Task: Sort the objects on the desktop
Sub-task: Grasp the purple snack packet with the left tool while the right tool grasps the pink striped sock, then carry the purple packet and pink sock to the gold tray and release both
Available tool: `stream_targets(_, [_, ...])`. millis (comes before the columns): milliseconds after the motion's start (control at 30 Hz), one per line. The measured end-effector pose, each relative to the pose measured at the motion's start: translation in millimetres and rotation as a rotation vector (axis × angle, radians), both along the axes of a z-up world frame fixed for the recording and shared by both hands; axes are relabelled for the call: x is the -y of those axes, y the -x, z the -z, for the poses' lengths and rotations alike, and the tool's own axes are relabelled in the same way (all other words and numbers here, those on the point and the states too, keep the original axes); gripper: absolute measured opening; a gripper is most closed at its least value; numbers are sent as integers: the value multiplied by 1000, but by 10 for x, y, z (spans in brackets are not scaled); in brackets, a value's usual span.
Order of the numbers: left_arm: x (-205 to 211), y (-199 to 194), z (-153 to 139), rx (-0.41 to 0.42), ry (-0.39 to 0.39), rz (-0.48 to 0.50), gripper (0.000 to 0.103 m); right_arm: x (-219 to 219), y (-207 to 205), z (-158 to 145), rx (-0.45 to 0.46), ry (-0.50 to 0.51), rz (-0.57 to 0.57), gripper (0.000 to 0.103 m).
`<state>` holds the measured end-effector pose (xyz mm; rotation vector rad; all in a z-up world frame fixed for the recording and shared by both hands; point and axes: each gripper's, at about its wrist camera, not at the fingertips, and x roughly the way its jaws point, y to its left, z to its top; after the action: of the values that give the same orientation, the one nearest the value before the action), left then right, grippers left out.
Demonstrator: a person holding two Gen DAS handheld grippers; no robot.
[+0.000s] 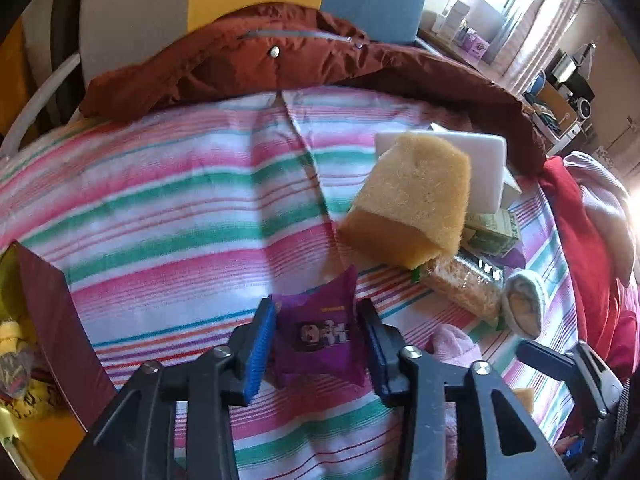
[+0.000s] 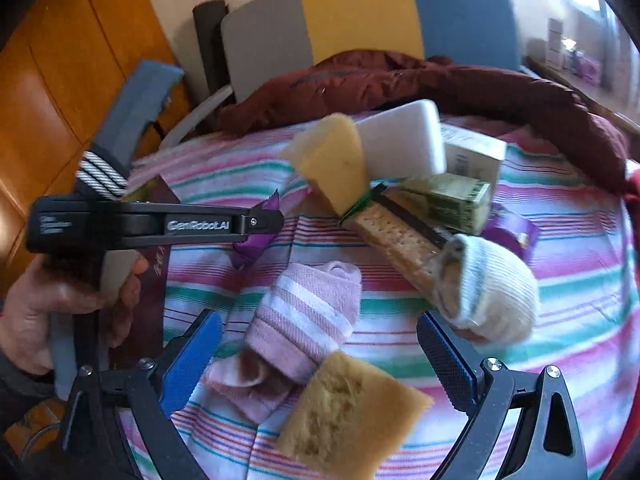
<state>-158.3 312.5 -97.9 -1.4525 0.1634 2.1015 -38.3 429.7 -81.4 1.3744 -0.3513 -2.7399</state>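
- My left gripper pinches a purple snack packet between its blue pads, lifted clear of the striped cloth, as the right wrist view shows from the side.
- My right gripper hangs wide and empty over the pink striped sock and a tan sponge, which lies just in front of the sock and touches it.
- Sorting looks barely begun to me: at the left edge a dark red box already holds some yellow and grey things I cannot identify, while most of the pile is unsorted.
- I judge the packet is bound for that box, though nothing shows which bin suits it.
- Beside the right gripper's right finger lies a rolled white sock, resting against the end of a cracker pack.
- Further out, a second tan sponge leans on a white foam block, with a green carton and a pale box crowded beside them.
- Another purple packet sits right of the carton.
- These far items overlap one another, so lifting one may shift its neighbours.
- A rust-brown jacket borders the back of the cloth, with a chair back behind it; neither blocks my reach.
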Motion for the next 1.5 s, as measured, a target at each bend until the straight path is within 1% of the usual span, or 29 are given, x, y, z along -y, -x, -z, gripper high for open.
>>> stream_targets(67, [10, 36, 49, 33, -16, -10, 48, 17, 95, 84, 31, 3, -15, 98])
stream_targets(133, [13, 47, 51, 38, -23, -9, 46, 49, 165, 162, 62, 2, -35, 90])
stream_targets(167, [9, 43, 48, 36, -22, -5, 45, 66, 187, 192, 73, 3, -43, 78])
stream_targets(200, [4, 42, 47, 33, -22, -1, 44, 85, 207, 224, 83, 1, -48, 67])
stream_targets(233, [3, 35, 43, 32, -23, 3, 44, 106, 217, 253, 87, 4, -58, 66])
stream_targets(300, [2, 13, 29, 24, -24, 12, 42, 154, 209, 265, 77, -6, -71, 58])
stream_targets(400, [37, -1, -5, 8, -40, 8, 42, 181, 193, 247, 57, -13, -65, 53])
stream_targets(500, [72, -69, -92, -33, -57, 16, 42, 156, 153, 197, 35, 2, -50, 52])
stream_targets(733, [209, -244, -372, -79, -113, 10, 42, 90, 30, 36, -16, 46, 1, 52])
stream_targets(867, [381, -406, -548, -102, -140, -7, 42, 106, -36, -74, -43, 54, 12, 52])
stream_targets(967, [500, -447, -644, -117, -161, -36, 42, 147, -88, -177, -68, 59, 12, 52])
stream_targets(1133, [852, -602, -849, -141, -193, -97, 42, 246, -189, -376, -109, 59, -10, 52])
stream_targets(1267, [1153, -712, -980, -171, -207, -145, 42, 435, -181, -489, -138, 55, -35, 52])
stream_targets(1400, [1449, -796, -1046, -186, -217, -193, 42, 611, -213, -611, -164, 55, -62, 52])
stream_targets(1500, [1718, -853, -1073, -194, -218, -239, 42, 771, -227, -724, -185, 72, -100, 52])
